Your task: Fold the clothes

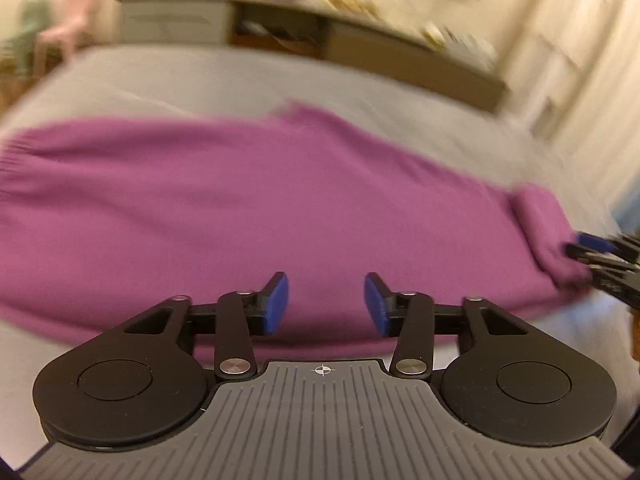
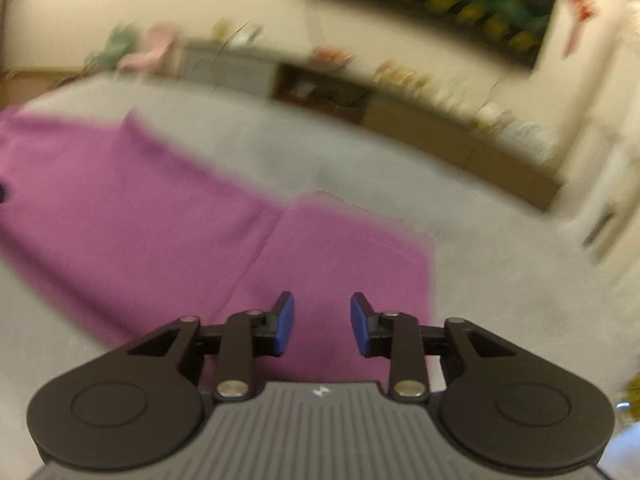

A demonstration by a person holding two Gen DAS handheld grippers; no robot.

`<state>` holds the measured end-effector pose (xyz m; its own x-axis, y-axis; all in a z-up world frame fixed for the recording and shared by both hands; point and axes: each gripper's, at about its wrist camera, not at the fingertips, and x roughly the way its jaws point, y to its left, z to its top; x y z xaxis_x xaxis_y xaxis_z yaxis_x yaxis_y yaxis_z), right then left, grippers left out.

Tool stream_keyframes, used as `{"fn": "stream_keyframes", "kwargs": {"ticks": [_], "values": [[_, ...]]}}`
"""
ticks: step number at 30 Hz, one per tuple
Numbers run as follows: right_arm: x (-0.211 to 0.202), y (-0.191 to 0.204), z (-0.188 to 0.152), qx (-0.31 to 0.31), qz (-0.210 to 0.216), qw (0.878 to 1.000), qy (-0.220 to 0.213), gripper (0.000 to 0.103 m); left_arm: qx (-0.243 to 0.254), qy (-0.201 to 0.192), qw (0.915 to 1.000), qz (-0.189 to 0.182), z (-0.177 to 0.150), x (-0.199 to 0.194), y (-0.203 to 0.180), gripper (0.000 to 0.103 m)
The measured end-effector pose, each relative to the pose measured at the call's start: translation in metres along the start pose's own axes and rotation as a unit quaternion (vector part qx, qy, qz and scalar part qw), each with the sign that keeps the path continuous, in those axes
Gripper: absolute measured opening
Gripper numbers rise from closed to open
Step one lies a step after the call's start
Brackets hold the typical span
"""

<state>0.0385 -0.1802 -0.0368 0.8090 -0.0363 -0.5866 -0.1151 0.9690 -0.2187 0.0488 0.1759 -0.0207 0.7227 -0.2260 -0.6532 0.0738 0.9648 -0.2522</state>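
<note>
**Both grippers free above a part-folded sweater**

Nearest the lens, the left gripper [image 1: 326, 304] stood with its jaws apart and nothing between the blue pads [image 1: 278, 304]; it hung over the near edge of the purple sweater [image 1: 240, 208]. The right gripper [image 2: 322, 326] was likewise parted and empty, poised over a folded-in panel [image 2: 352, 264] of the same garment. The sweater lay spread flat on the grey bed [image 1: 180, 76], its ribbed hem at the left in the left wrist view. Beyond the bed ran a low sideboard [image 1: 360, 44], blurred. The step in hand appeared to be a regrasp for the next fold. To do it well, each gripper should probably pinch all layers at an edge, lift evenly, and carry the cloth over without dragging the fold beneath askew.
</note>
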Motion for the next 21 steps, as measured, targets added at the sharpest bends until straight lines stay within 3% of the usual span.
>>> {"fn": "stream_keyframes", "kwargs": {"ticks": [3, 4, 6, 10, 12, 16, 19, 20, 21], "values": [[-0.059, 0.043, 0.035, -0.027, 0.039, 0.997, -0.056, 0.033, -0.068, -0.061, 0.9927, 0.078, 0.005, -0.044, 0.074, 0.058], [-0.073, 0.071, 0.044, -0.05, 0.064, 0.995, -0.064, 0.035, -0.097, -0.081, 0.986, 0.109, 0.003, -0.058, 0.102, 0.061], [-0.099, 0.128, 0.062, -0.097, 0.114, 0.986, -0.079, 0.039, -0.179, -0.092, 0.9712, 0.128, -0.006, -0.076, 0.16, 0.065], [-0.129, 0.25, 0.096, -0.172, 0.218, 0.956, -0.091, 0.051, -0.335, -0.102, 0.9359, 0.038, -0.023, -0.094, 0.248, 0.068], [-0.139, 0.305, 0.112, -0.205, 0.254, 0.94, -0.094, 0.053, -0.364, -0.094, 0.9264, 0.016, -0.029, -0.092, 0.267, 0.069], [-0.129, 0.401, 0.129, -0.261, 0.287, 0.918, -0.081, 0.061, -0.375, -0.076, 0.924, -0.002, -0.028, -0.077, 0.278, 0.072], [-0.112, 0.43, 0.124, -0.291, 0.278, 0.912, -0.073, 0.062, -0.378, -0.081, 0.9216, -0.027, -0.027, -0.074, 0.283, 0.074], [-0.108, 0.438, 0.122, -0.298, 0.273, 0.912, -0.076, 0.057, -0.379, -0.082, 0.9213, -0.032, -0.025, -0.072, 0.283, 0.075], [-0.105, 0.439, 0.124, -0.295, 0.268, 0.914, -0.076, 0.046, -0.379, -0.081, 0.9213, -0.035, -0.024, -0.067, 0.281, 0.075]]}}
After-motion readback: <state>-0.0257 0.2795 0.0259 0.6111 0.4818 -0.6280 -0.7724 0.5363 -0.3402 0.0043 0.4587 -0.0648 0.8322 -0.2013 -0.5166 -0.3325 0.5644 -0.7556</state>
